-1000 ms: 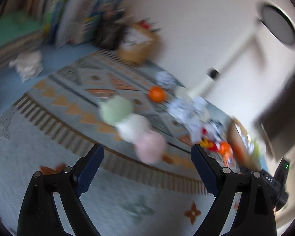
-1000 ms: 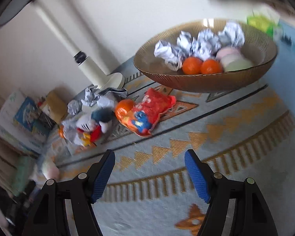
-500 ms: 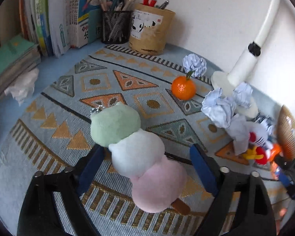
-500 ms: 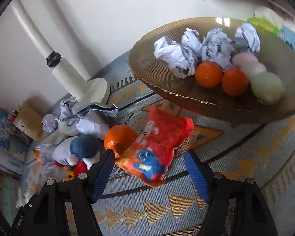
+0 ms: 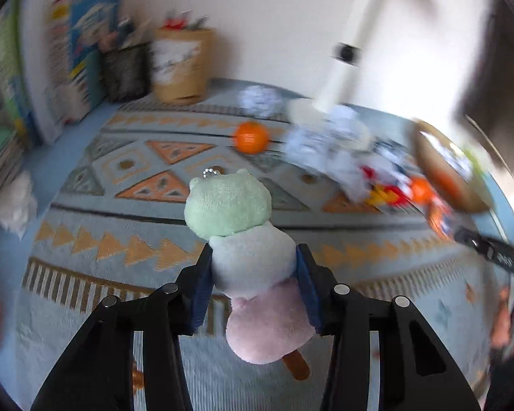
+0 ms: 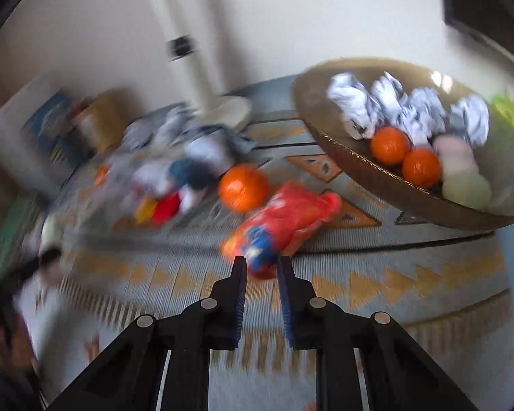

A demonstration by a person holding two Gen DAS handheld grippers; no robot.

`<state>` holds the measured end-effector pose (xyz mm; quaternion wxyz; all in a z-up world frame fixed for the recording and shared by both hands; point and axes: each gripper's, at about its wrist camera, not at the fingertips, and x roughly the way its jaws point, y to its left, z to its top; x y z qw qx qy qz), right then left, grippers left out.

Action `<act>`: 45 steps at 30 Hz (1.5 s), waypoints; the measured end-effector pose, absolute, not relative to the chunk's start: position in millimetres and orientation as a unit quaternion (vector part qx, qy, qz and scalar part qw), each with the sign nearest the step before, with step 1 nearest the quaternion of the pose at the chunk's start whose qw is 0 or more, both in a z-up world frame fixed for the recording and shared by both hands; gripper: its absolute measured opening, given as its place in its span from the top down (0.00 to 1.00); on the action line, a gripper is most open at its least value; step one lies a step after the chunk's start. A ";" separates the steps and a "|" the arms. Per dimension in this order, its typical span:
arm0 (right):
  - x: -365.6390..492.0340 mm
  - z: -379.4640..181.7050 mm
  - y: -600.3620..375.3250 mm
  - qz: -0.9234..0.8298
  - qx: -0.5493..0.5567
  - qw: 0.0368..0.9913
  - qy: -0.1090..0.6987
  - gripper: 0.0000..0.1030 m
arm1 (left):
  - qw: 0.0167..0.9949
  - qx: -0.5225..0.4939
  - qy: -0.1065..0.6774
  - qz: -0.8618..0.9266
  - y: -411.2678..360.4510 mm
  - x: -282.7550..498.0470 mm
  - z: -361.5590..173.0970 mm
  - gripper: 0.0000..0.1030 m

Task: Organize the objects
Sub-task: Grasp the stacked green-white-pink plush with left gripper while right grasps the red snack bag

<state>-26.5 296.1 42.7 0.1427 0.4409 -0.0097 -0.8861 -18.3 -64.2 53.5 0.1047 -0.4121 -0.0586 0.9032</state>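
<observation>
A three-ball plush skewer [image 5: 250, 260], green, white, pink, is pinched at its white middle, stick end nearest the camera.

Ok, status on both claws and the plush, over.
Left claw shut on dango plush, white middle ball pinched. Right claw nearly closed at red snack bag, grip unclear. Bowl beyond, path open.

The right hand-held gripper [image 6: 261, 267], jaws nearly together, hovers just before the red snack bag [image 6: 291, 212].
</observation>
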 end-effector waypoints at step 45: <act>-20.3 15.5 287.0 -0.894 0.437 0.062 -0.074 0.45 | -0.010 -0.427 -0.052 0.903 -58.3 -16.2 27.6 0.31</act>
